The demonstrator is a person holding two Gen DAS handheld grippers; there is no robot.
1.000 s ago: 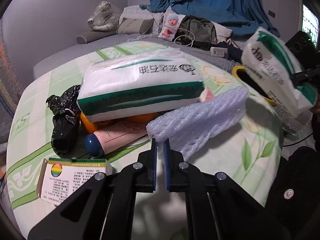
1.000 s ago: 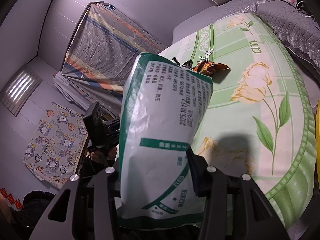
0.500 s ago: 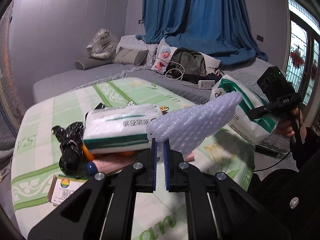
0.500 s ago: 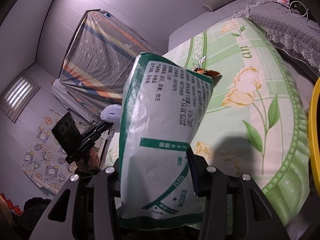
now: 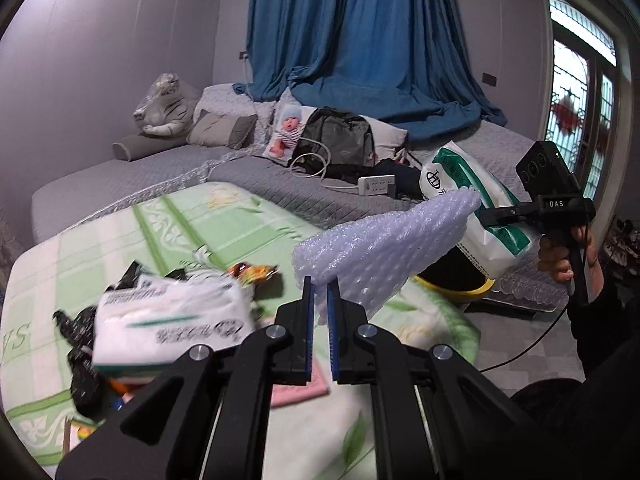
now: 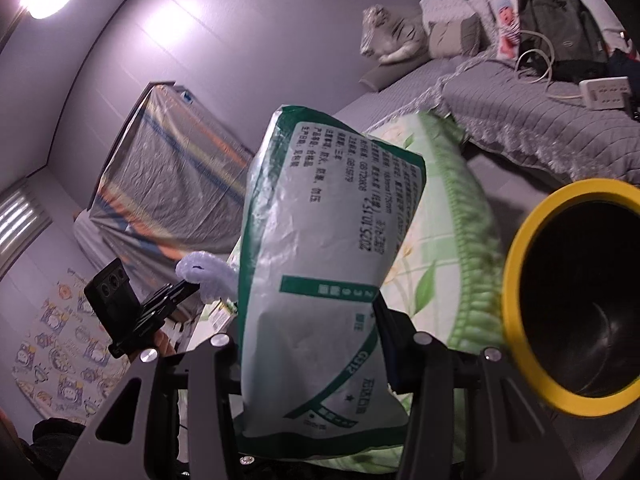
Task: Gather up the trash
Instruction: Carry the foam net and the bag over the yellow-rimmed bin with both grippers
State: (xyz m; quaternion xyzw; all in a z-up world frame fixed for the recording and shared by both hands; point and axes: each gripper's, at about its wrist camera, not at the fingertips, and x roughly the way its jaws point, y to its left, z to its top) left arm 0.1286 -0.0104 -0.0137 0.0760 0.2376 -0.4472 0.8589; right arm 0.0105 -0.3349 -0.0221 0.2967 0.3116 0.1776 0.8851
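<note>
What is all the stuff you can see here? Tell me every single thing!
foam net: one, pale lilac, in left gripper
tissue pack: one, white-green, in right gripper
second tissue pack: one, white-green, on table
bin: one, yellow-rimmed, beside table
black bag: one, table, left
snack wrapper: one, orange, table
backpack: one, dark, sofa
plush tiger: one, sofa
curtain: blue, behind sofa
left gripper: shut
right gripper: clamping pack

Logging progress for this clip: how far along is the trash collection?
Nothing visibly binned: the yellow-rimmed bin looks dark and empty as far as visible. In hand: left tool clamps foam netting; right tool grips a tissue pack wrapper near the bin. Left on the table: another tissue pack, black bag, snack wrapper.
</note>
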